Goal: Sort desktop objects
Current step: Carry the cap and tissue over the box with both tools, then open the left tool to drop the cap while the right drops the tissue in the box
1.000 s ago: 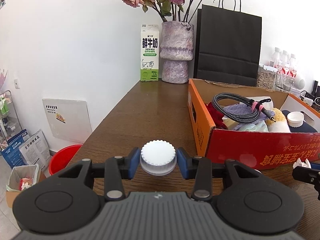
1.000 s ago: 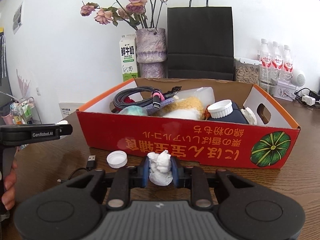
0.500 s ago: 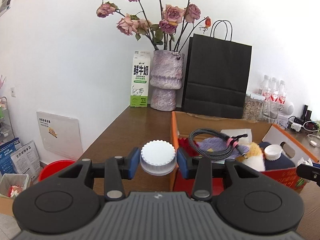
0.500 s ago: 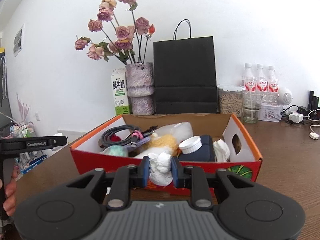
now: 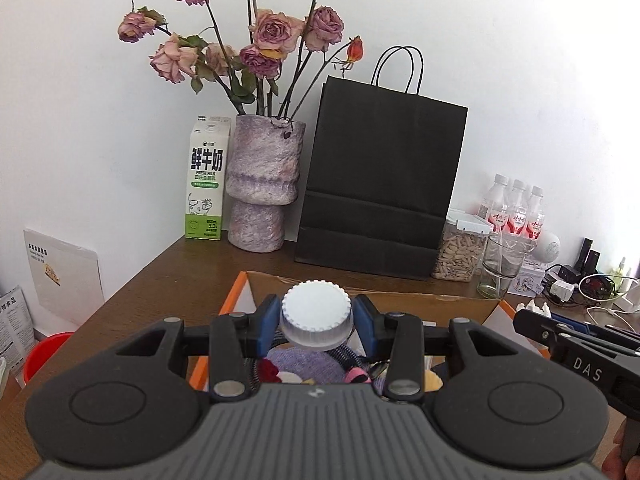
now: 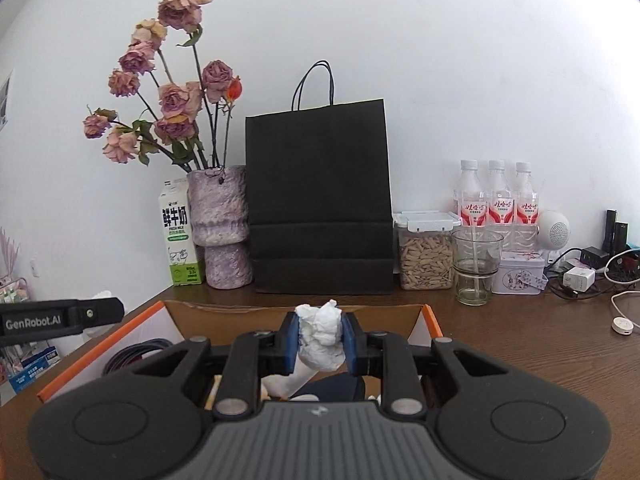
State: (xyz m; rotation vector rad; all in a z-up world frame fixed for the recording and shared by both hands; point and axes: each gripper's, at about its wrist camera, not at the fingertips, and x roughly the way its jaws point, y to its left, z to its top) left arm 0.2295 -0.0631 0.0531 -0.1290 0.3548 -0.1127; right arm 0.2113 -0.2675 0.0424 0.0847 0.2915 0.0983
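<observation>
Brown counter [image 5: 192, 276] along a white wall carries our open box [image 6: 100, 344]; our left tongs [image 5: 316, 322] are clamped on a white cap [image 5: 316, 316] above the box, and our right tongs [image 6: 319, 338] pinch a crumpled tissue [image 6: 322, 336] over it

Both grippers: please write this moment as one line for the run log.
left gripper: shut on white cap | right gripper: shut on crumpled tissue | both above orange box
</observation>
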